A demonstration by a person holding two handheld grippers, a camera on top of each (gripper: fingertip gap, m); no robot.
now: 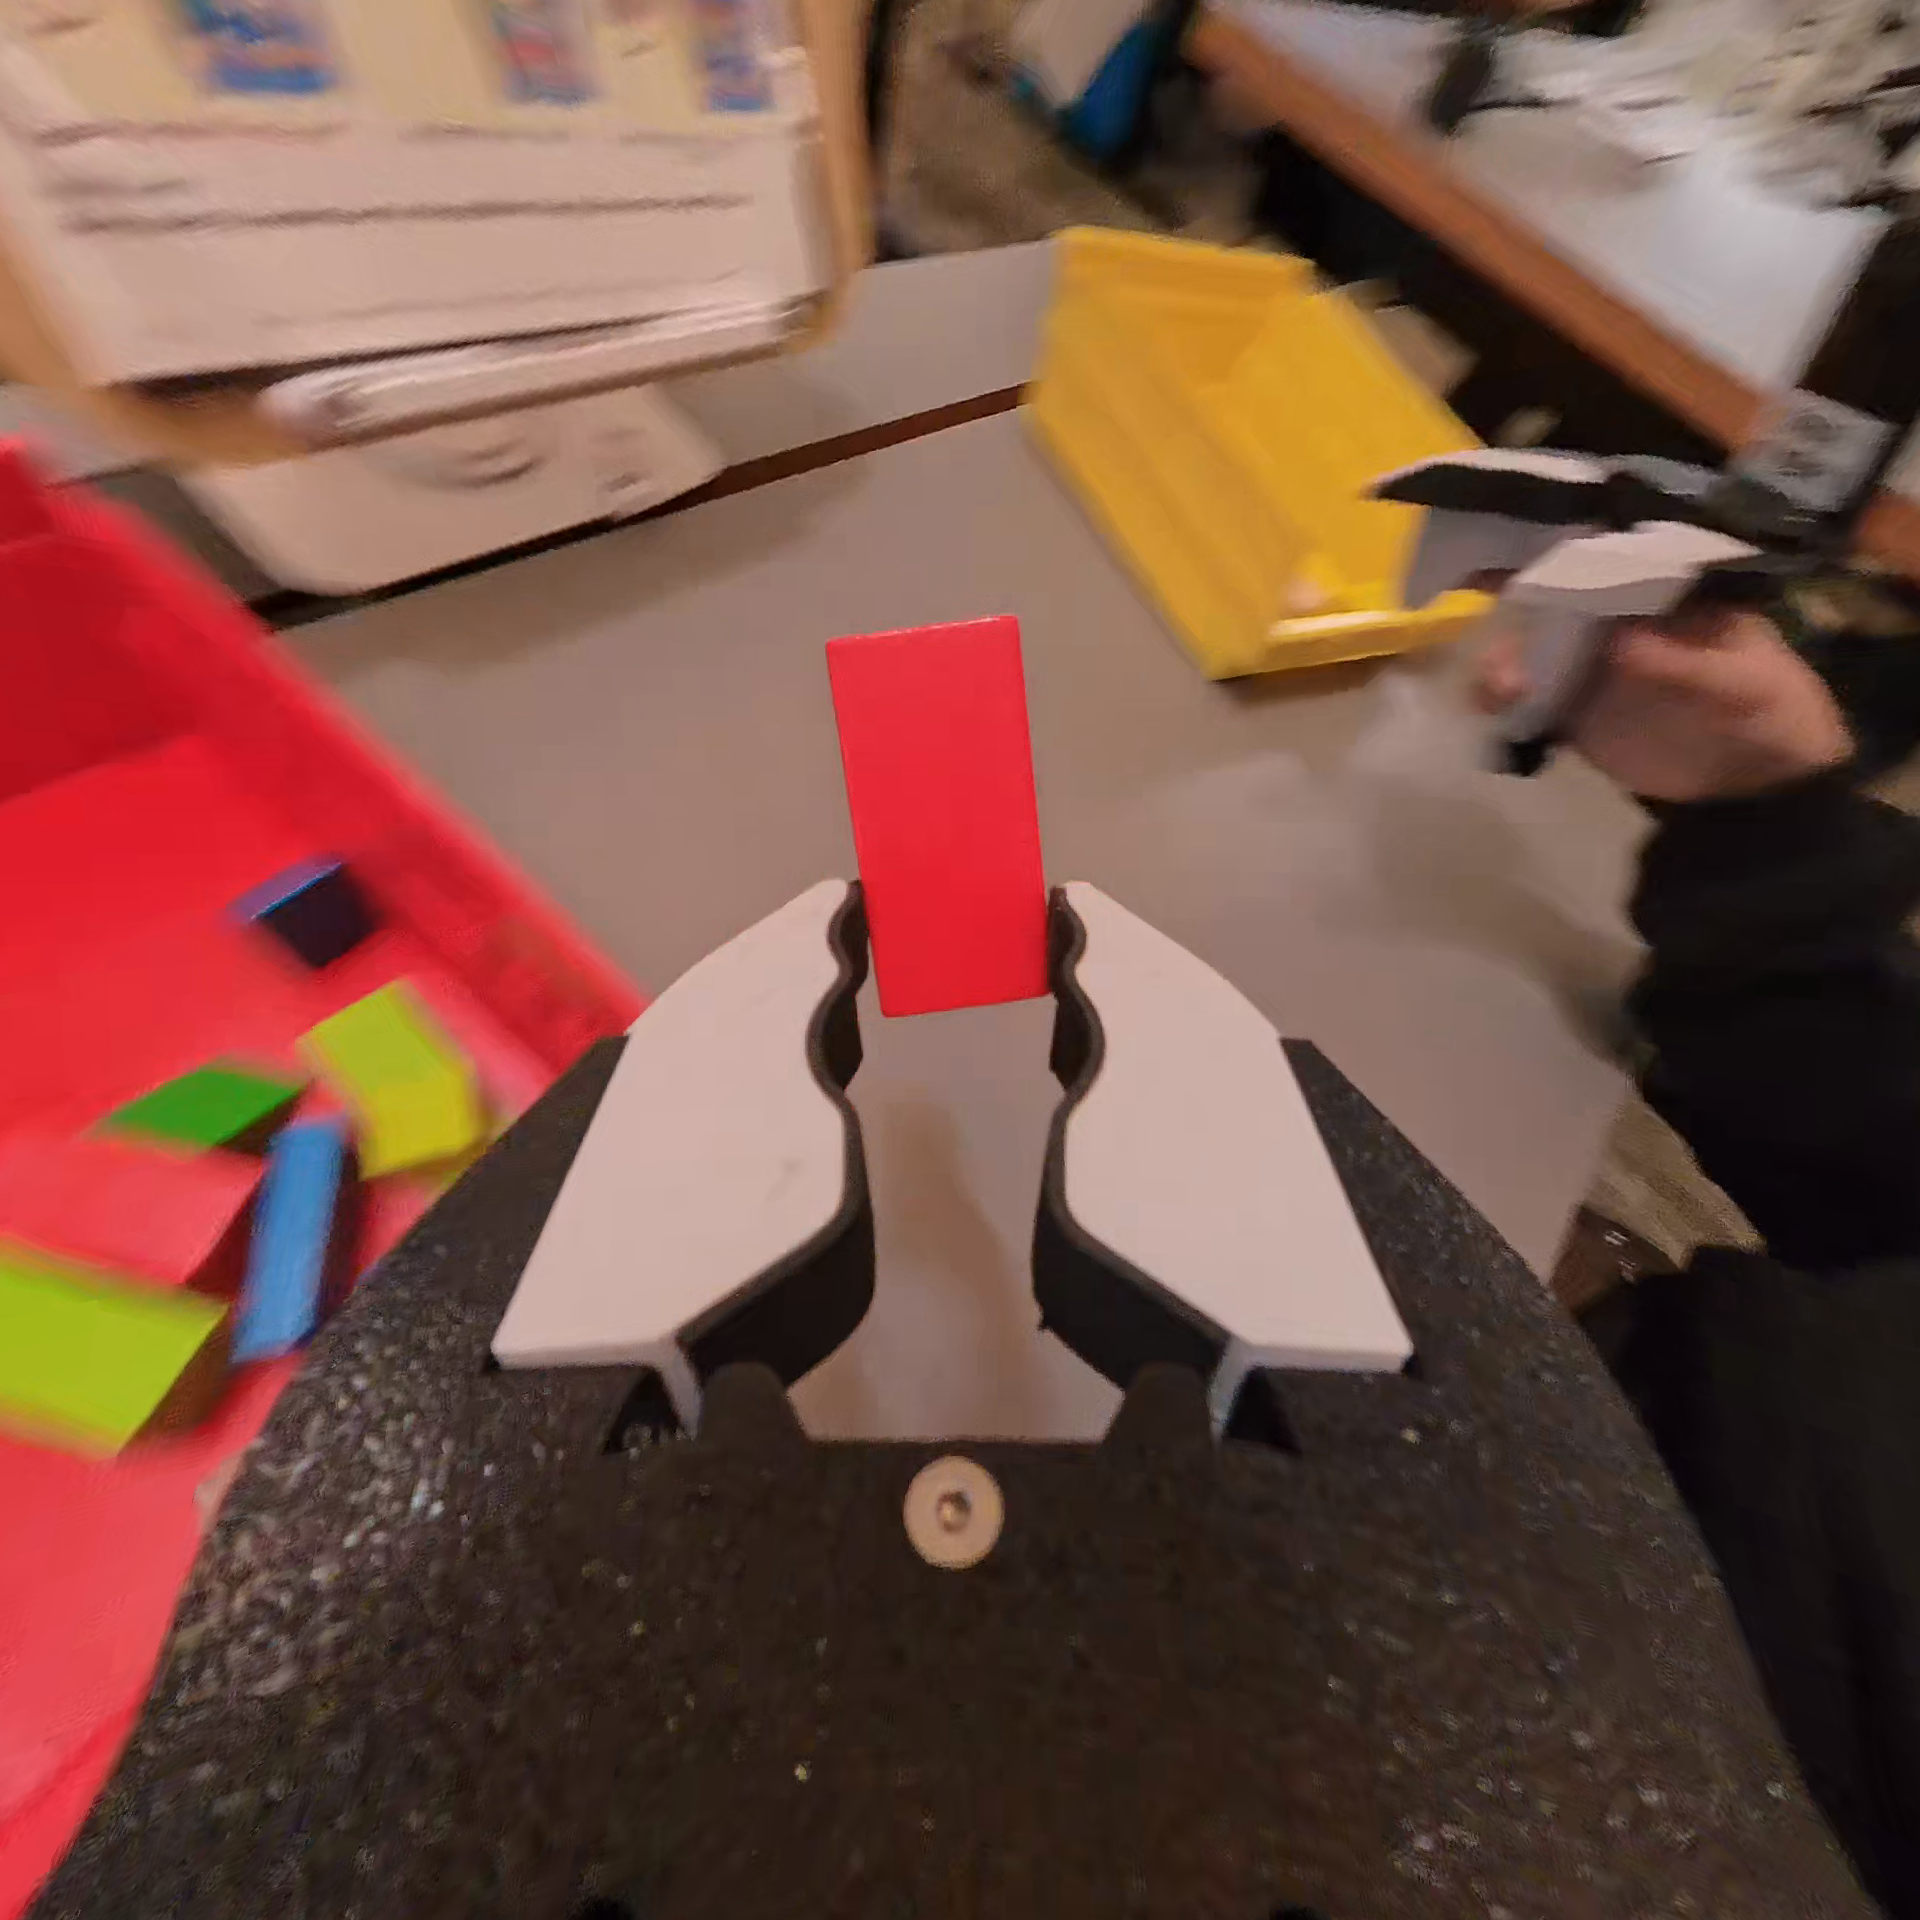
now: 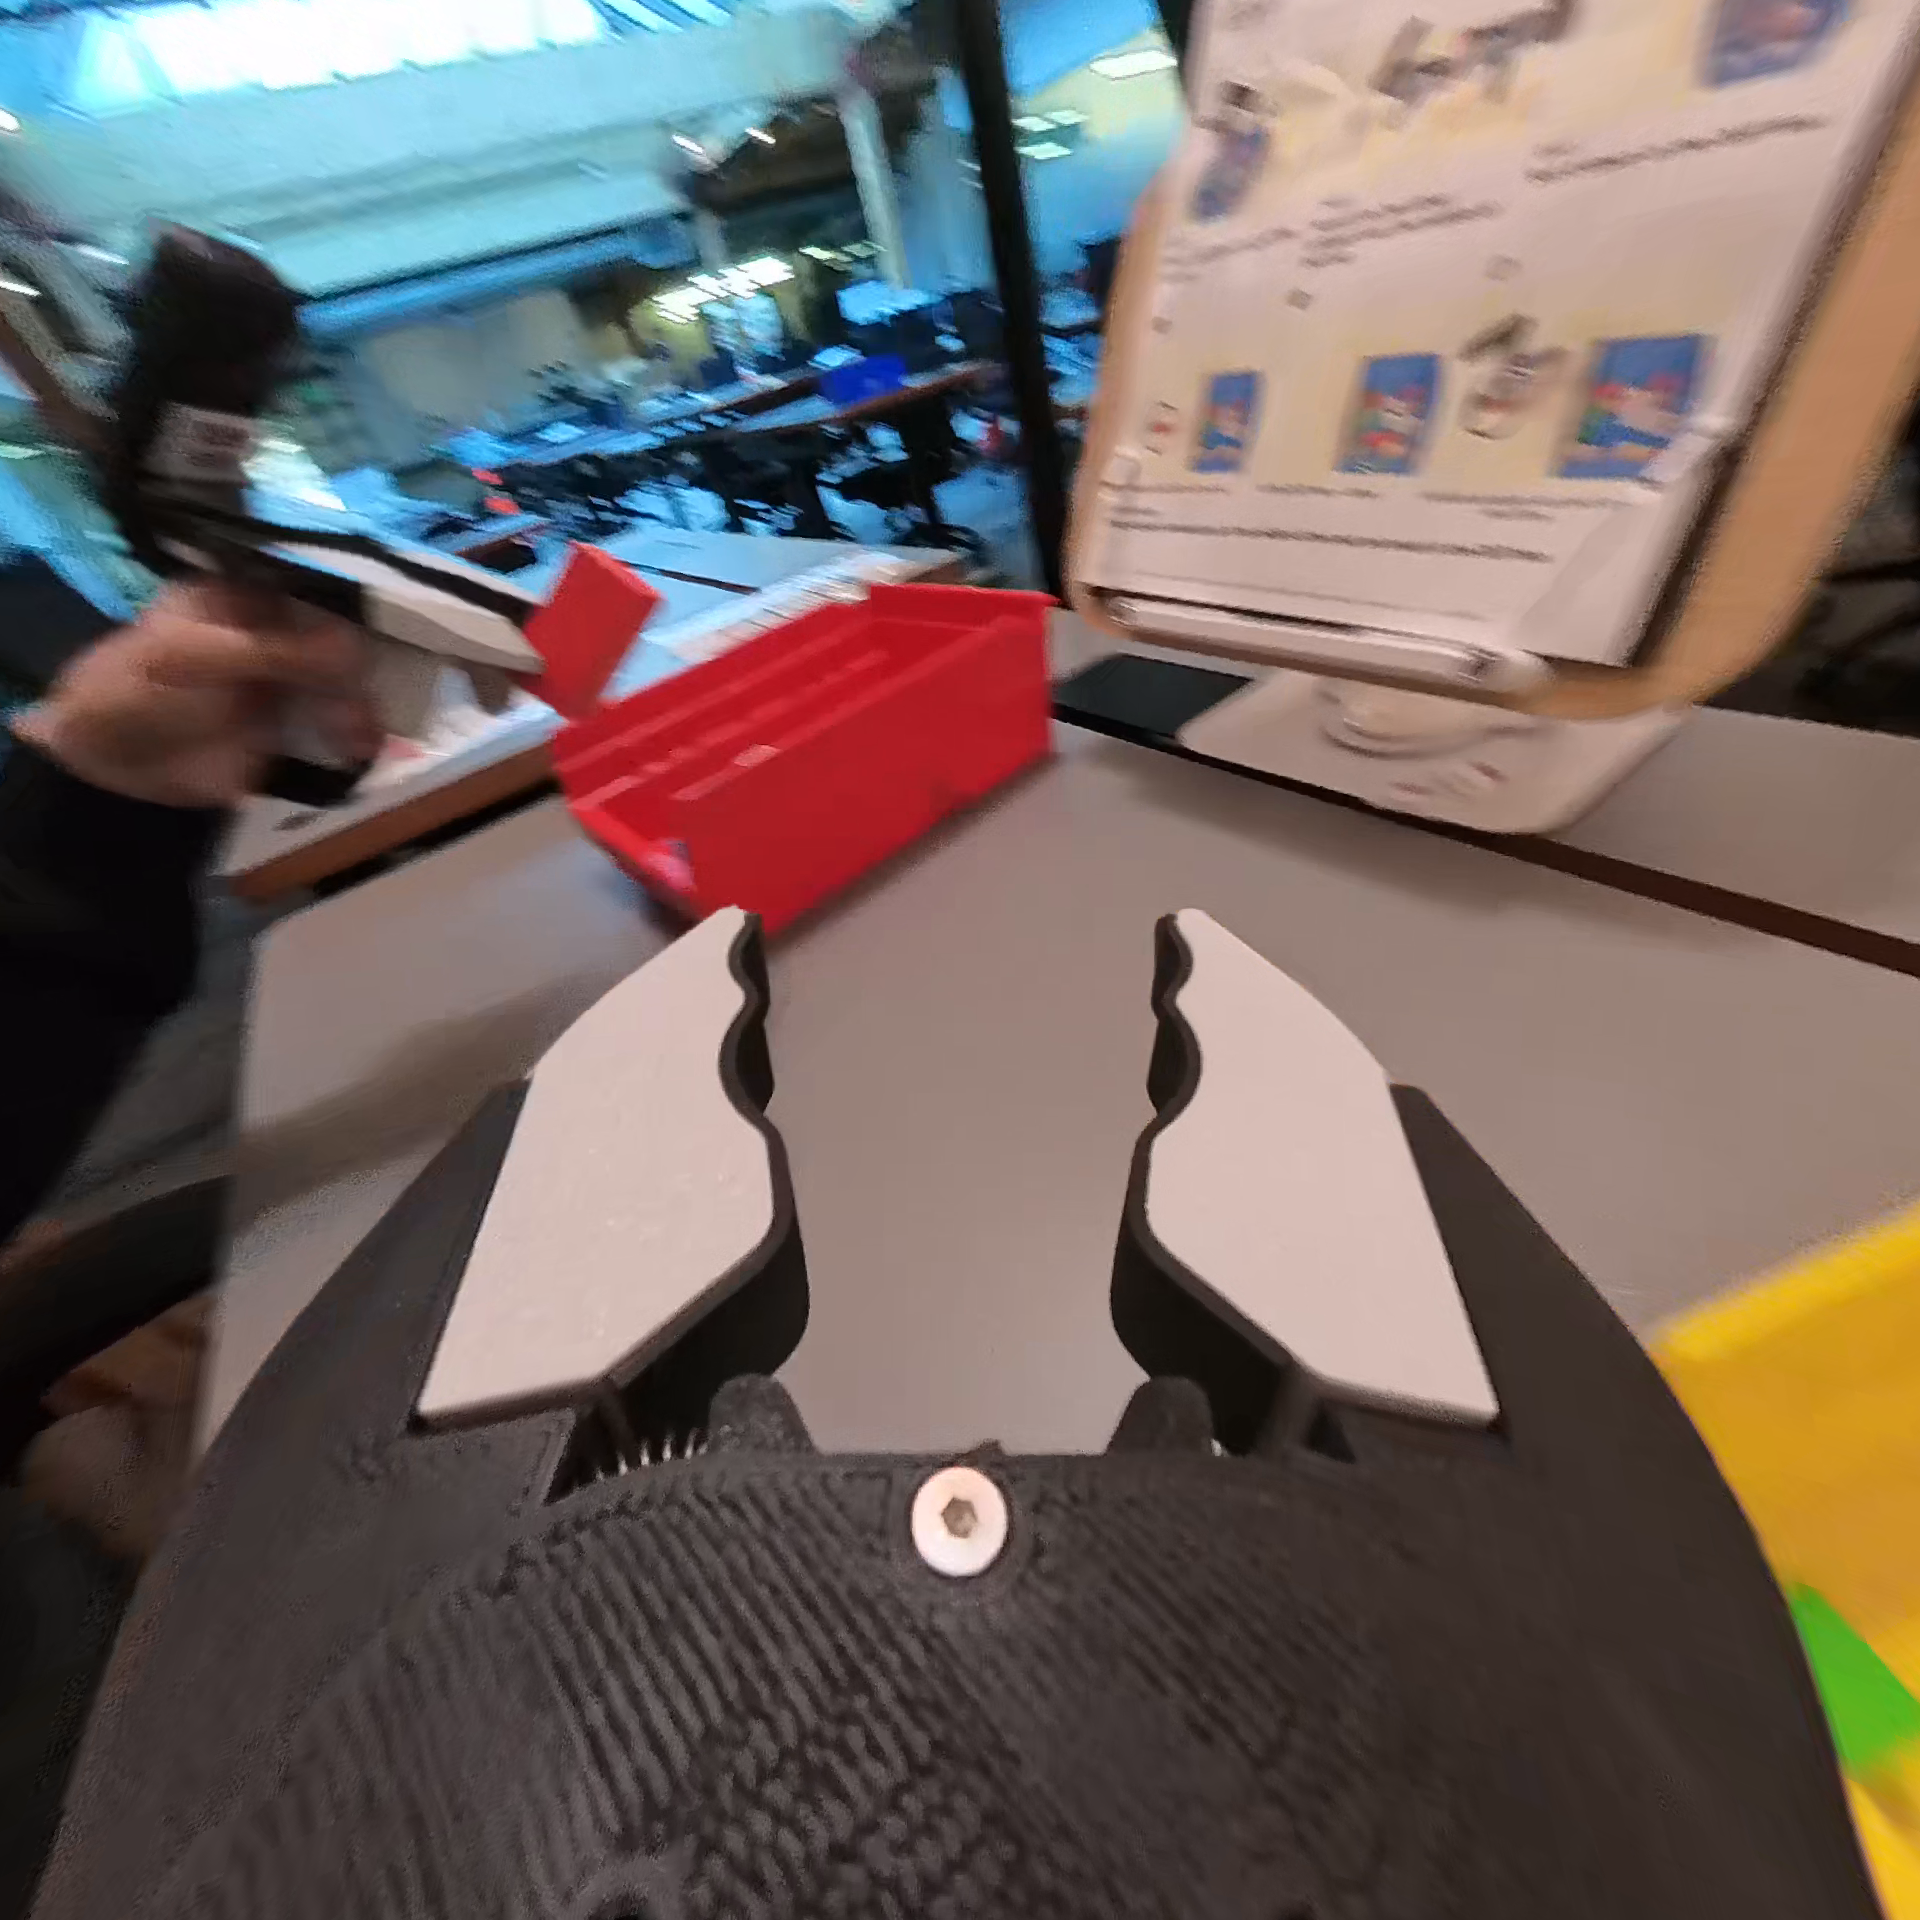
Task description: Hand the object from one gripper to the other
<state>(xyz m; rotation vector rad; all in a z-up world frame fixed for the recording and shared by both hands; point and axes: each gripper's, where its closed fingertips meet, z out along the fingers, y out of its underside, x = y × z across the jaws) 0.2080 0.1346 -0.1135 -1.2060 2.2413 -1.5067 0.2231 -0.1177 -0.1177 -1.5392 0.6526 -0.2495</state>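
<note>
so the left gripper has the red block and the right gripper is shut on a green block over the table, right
Not quite. The right gripper is open with nothing between its fingers, only bare table behind them; the right wrist view shows it. The rest stands: the left gripper grips the red block between its pads, as the left wrist view shows.
</note>
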